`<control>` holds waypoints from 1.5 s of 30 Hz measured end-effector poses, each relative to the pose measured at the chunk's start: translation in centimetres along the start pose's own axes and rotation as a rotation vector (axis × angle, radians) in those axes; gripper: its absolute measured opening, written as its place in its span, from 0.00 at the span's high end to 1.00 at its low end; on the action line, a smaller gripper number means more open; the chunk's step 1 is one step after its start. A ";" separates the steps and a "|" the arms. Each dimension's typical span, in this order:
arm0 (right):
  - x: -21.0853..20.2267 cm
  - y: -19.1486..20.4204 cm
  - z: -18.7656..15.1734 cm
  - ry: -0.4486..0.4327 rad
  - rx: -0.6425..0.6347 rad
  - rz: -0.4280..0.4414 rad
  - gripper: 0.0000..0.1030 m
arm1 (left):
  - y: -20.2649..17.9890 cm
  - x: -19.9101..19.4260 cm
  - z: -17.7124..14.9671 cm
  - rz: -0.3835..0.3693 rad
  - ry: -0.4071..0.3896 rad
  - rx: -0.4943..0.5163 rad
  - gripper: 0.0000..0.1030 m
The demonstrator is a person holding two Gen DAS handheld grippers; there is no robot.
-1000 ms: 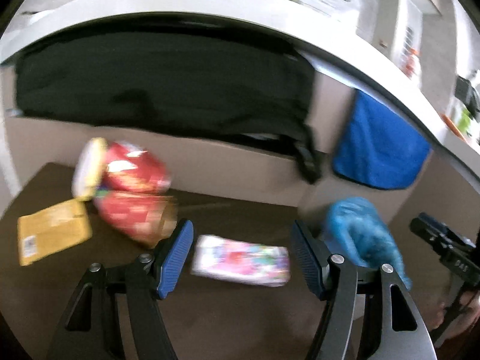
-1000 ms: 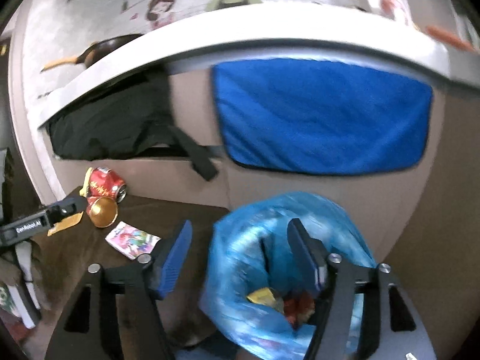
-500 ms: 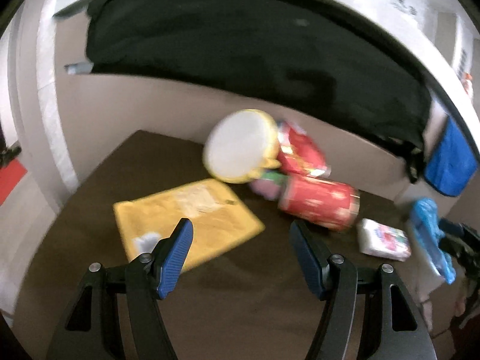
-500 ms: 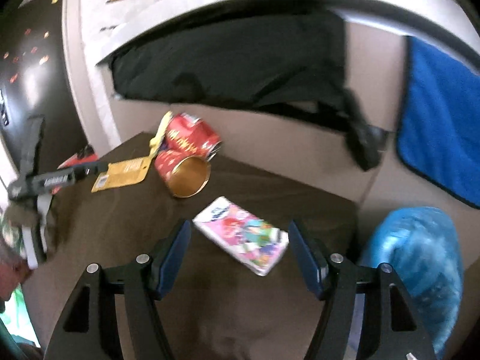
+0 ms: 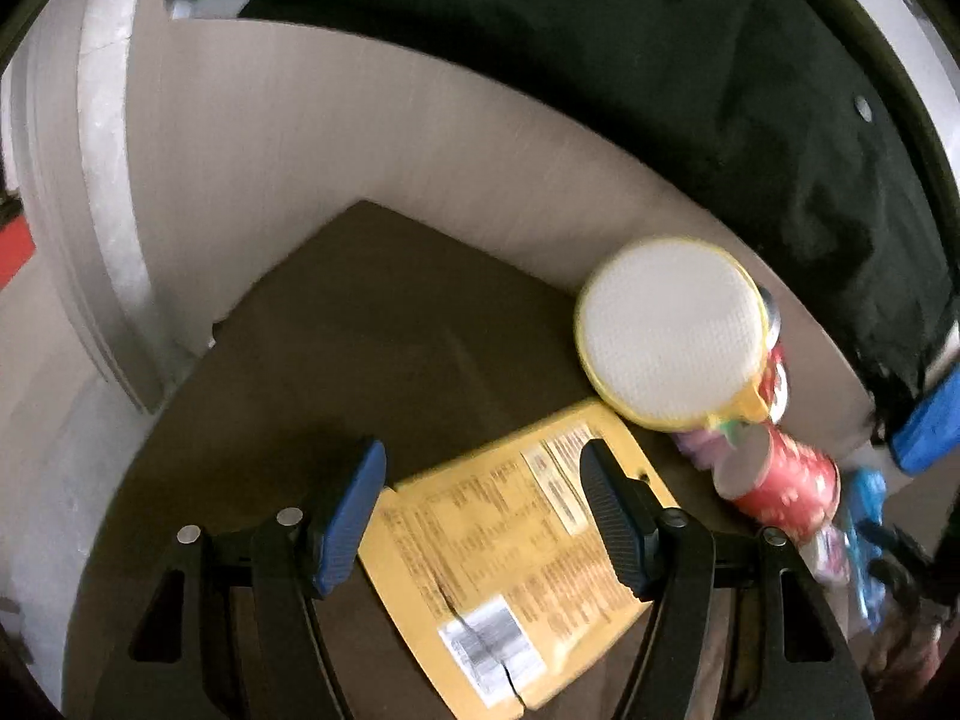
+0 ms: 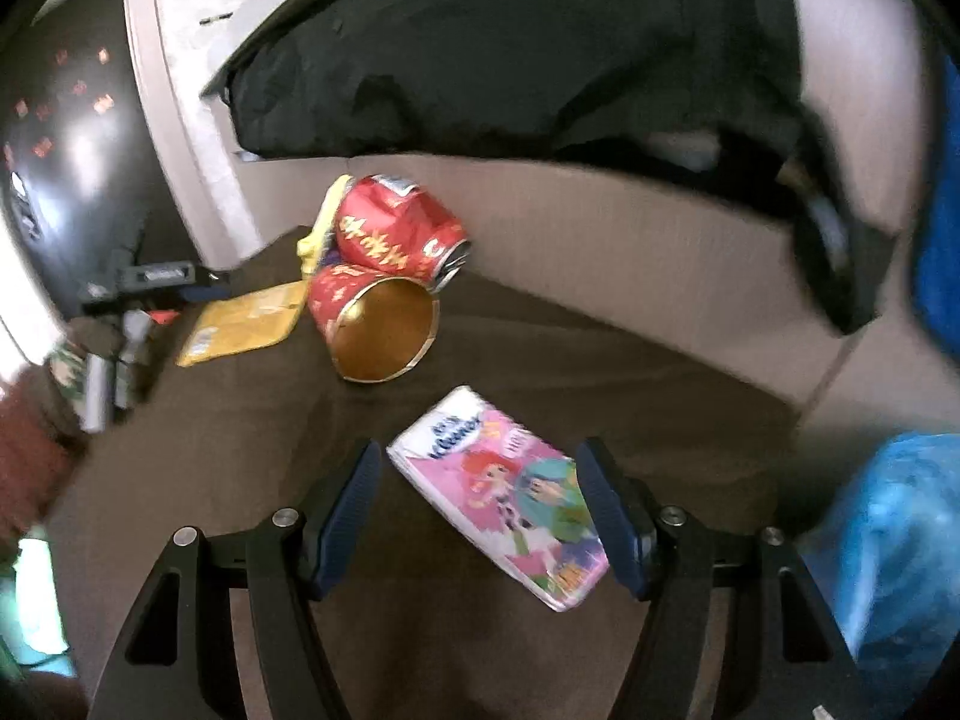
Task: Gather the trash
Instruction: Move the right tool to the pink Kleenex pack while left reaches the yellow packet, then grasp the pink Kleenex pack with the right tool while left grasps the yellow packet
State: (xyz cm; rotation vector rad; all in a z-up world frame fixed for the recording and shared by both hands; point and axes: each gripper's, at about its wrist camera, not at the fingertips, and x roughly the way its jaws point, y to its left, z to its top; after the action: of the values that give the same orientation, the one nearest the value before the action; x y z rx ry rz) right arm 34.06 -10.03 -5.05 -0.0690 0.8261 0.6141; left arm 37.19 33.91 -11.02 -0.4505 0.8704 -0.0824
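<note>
A flat yellow packet (image 5: 510, 570) lies on the dark brown table (image 5: 372, 330), and my left gripper (image 5: 480, 504) hangs open just over it, blue pads apart on either side. Behind it are a white round lid with a yellow rim (image 5: 669, 339) and a red paper cup (image 5: 786, 480) on its side. In the right wrist view my right gripper (image 6: 477, 504) is open above a pink tissue pack (image 6: 510, 492), not touching it. Further back lie the red cup (image 6: 378, 324), a crushed red can (image 6: 396, 231) and the yellow packet (image 6: 246, 324). The blue trash bag (image 6: 894, 540) stands at the right.
A beige sofa-like back (image 5: 360, 138) rises behind the table, draped with a black garment (image 6: 510, 48) and a blue cloth (image 6: 942, 210). The left gripper's black body (image 6: 150, 279) and a sleeve (image 6: 30, 450) show at the left of the right wrist view.
Both grippers swung left and down. The left went from over the tissue pack to over the yellow packet. The right left the blue bag and now hangs over the tissue pack. Jaws unchanged.
</note>
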 end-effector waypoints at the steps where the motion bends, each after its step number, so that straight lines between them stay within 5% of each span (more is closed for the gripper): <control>1: 0.5 -0.6 0.2 0.012 0.020 0.029 0.37 | -0.3 -0.2 -0.4 -0.023 0.008 0.000 0.34; 7: 3.3 -2.8 1.4 0.045 0.050 0.050 0.37 | -3.6 -1.5 -4.5 -0.140 0.087 0.040 0.34; 12: 4.1 -2.1 0.4 0.104 0.034 0.095 0.36 | -6.7 -2.6 -7.5 -0.130 0.091 0.133 0.34; 20: 3.5 2.8 -2.1 0.164 -0.188 -0.044 0.38 | -9.8 -3.1 -9.4 -0.014 0.048 0.240 0.34; 22: 3.3 3.2 -2.3 0.162 -0.187 -0.072 0.55 | -10.3 -3.7 -9.7 0.004 0.012 0.232 0.34; 25: 2.1 2.8 -2.7 0.152 -0.123 -0.079 0.58 | -11.3 -4.7 -9.5 0.042 -0.036 0.280 0.34; 29: 0.8 1.9 -3.4 0.137 -0.057 -0.053 0.58 | -14.3 -3.2 -10.0 0.061 0.032 0.421 0.31; 34: -0.1 2.0 -4.7 0.127 -0.048 -0.075 0.58 | -15.9 -1.2 -10.1 0.203 0.038 0.506 0.31; 37: -0.7 2.0 -5.3 0.109 -0.050 -0.096 0.53 | -15.0 -1.8 -9.3 0.250 -0.007 0.465 0.31; 40: -0.7 1.6 -5.5 0.099 -0.053 -0.088 0.52 | -12.2 -2.3 -8.1 0.230 -0.005 0.313 0.31; 45: -0.2 1.9 -5.4 0.084 -0.062 -0.071 0.50 | -10.4 -1.2 -7.8 0.158 0.060 0.196 0.27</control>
State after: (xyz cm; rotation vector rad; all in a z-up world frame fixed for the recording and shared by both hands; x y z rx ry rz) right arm 29.31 -10.11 -8.24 -0.1802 0.8819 0.5732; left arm 31.71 22.12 -10.17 -0.1954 0.9441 -0.0355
